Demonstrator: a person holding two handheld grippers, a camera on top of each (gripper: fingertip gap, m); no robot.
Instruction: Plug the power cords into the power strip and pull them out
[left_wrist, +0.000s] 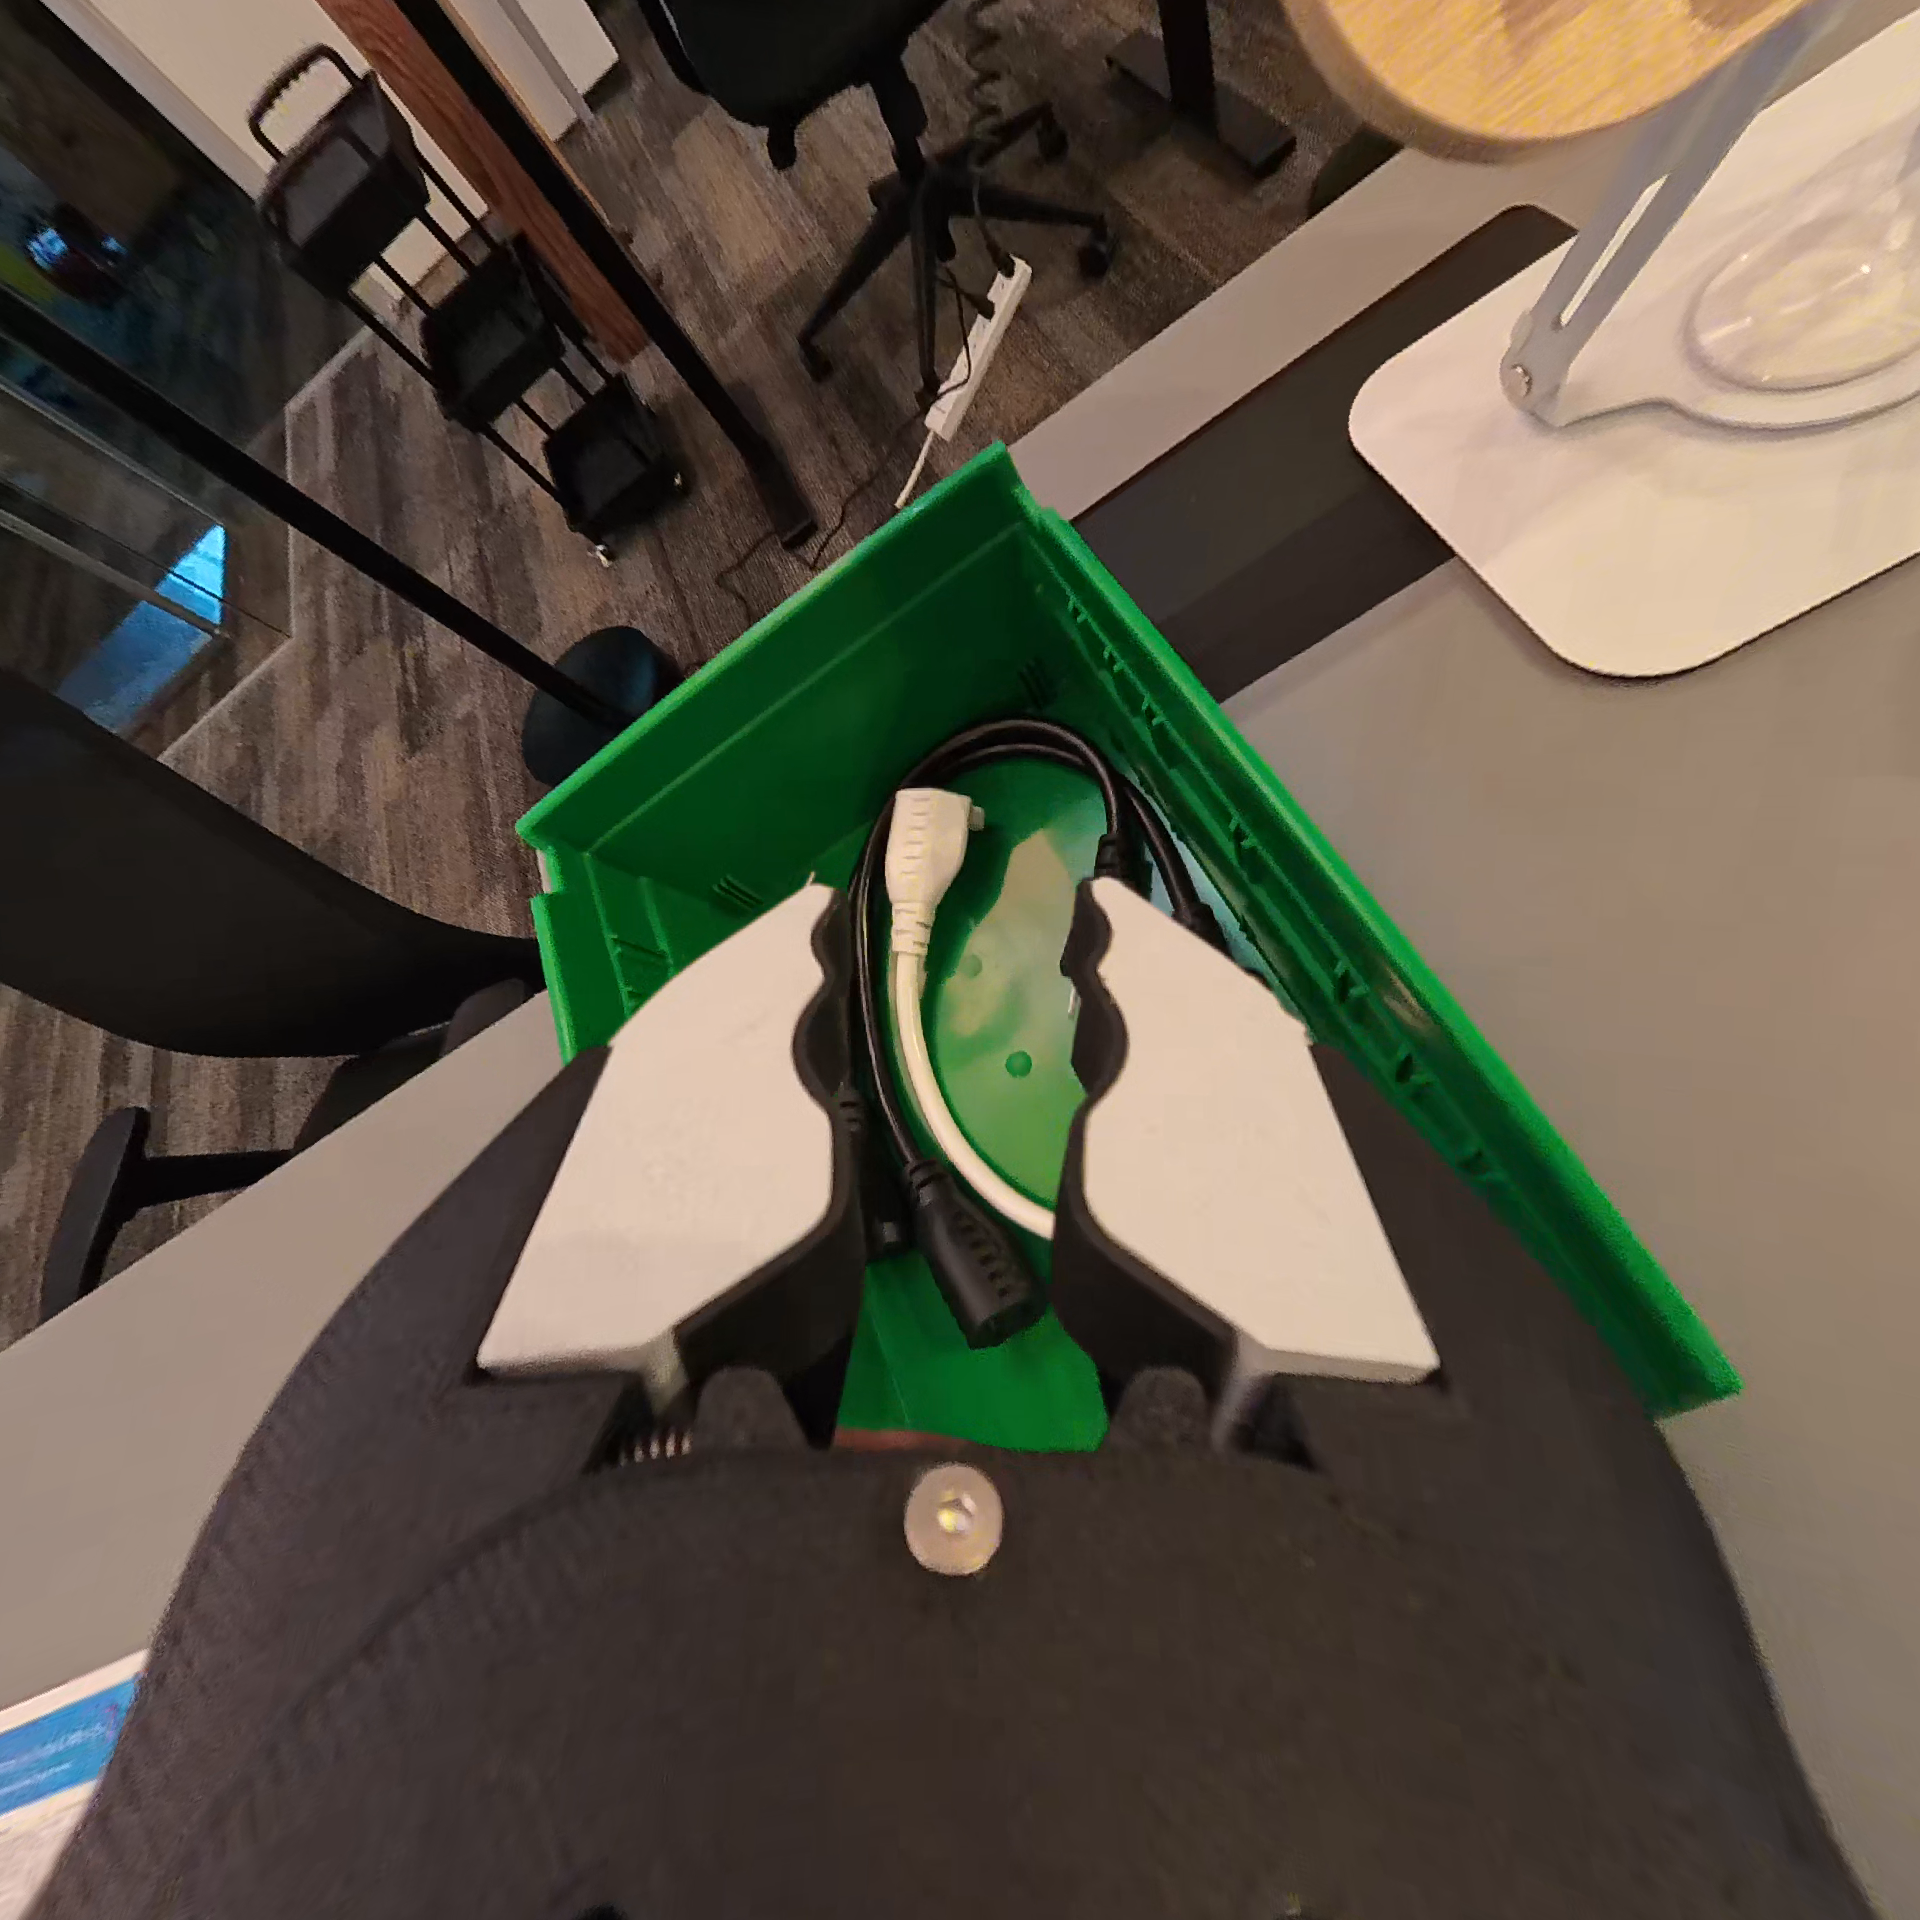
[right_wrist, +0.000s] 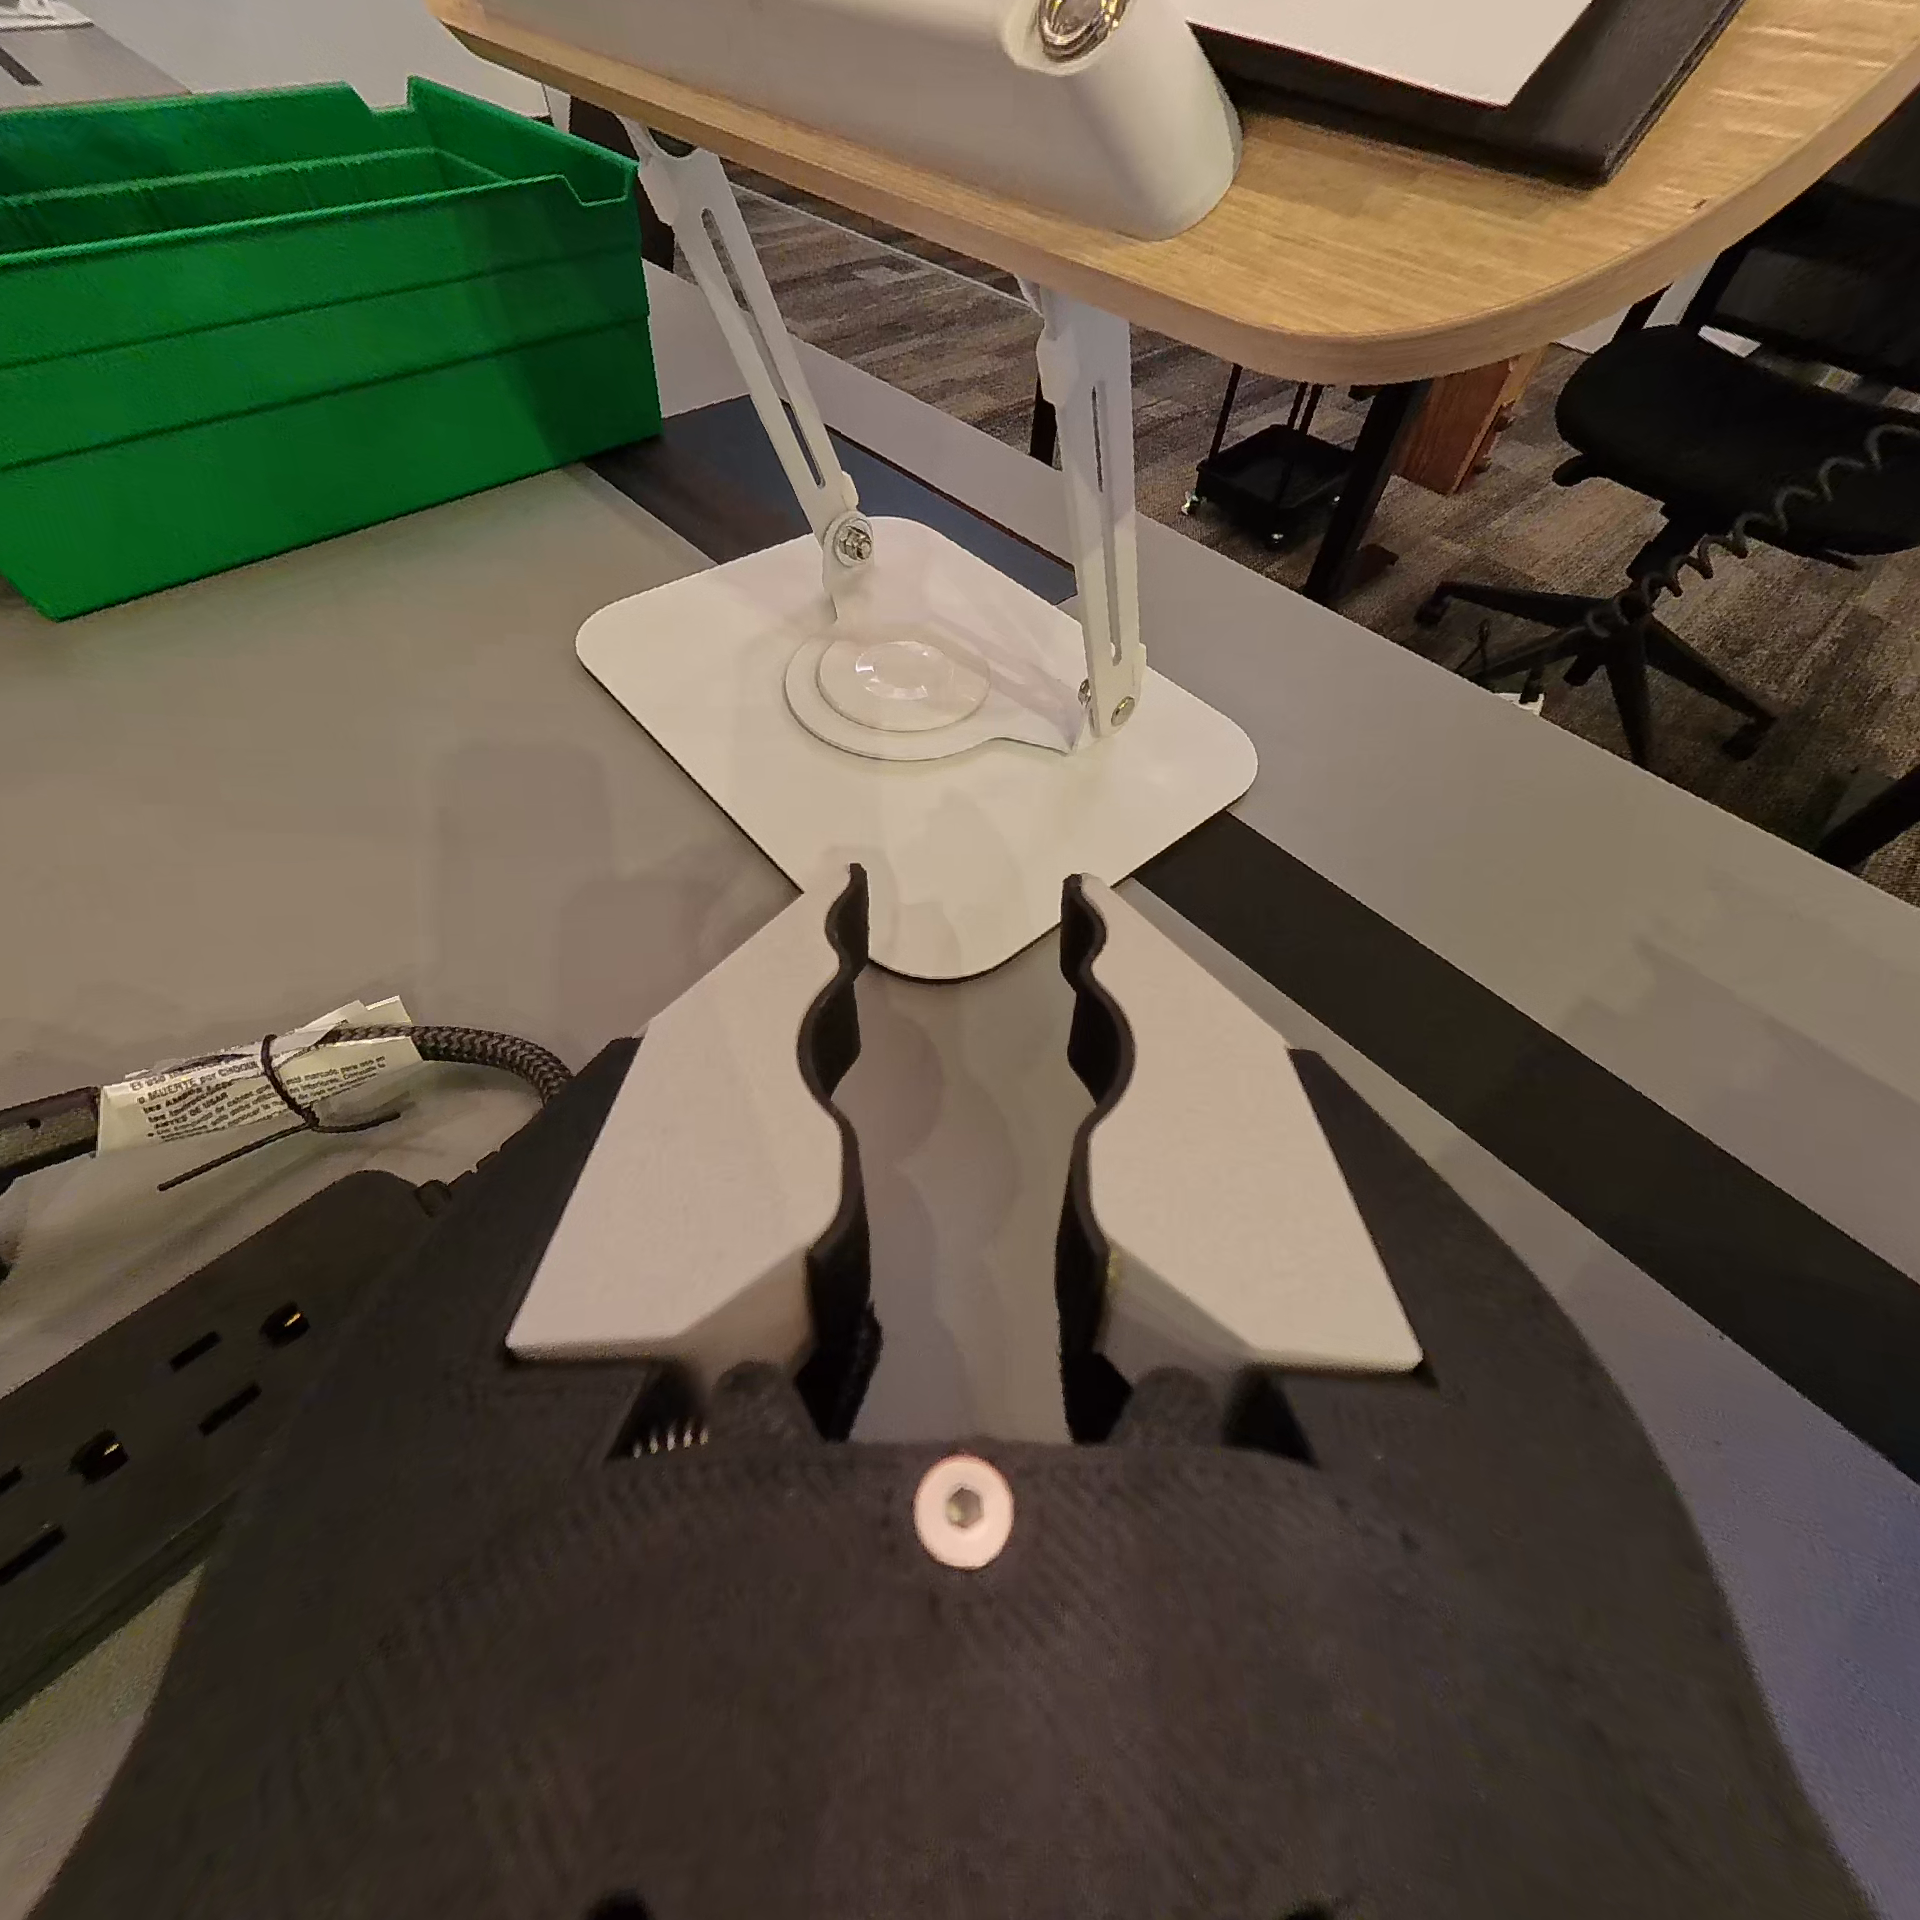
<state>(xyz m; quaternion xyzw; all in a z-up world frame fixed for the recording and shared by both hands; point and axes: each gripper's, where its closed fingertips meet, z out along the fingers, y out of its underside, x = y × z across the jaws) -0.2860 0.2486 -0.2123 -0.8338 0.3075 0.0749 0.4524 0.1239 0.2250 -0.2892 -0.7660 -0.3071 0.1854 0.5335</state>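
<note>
Fetch step, judging by the pose: left gripper (left_wrist: 951, 914), fingers apart and holding nothing, hovers over the green bin (left_wrist: 1351, 935) where the white cord (left_wrist: 914, 883) and black cord (left_wrist: 935, 1226) lie loosely coiled together. Right gripper (right_wrist: 961, 904), also spread and empty, waits over the table beside the black power strip (right_wrist: 177, 1382). Next move probably needs the left to lower and close on one plug body without snagging the other cord.

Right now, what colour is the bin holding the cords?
Bright green, seen best in the left wrist view, with a white cord and black cord inside.

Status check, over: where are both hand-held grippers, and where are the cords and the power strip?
Left hand-held gripper open over green bin, holding nothing. White cord and black cord loose inside. Right hand-held gripper open, empty, beside black power strip. Nothing in the way.
</note>
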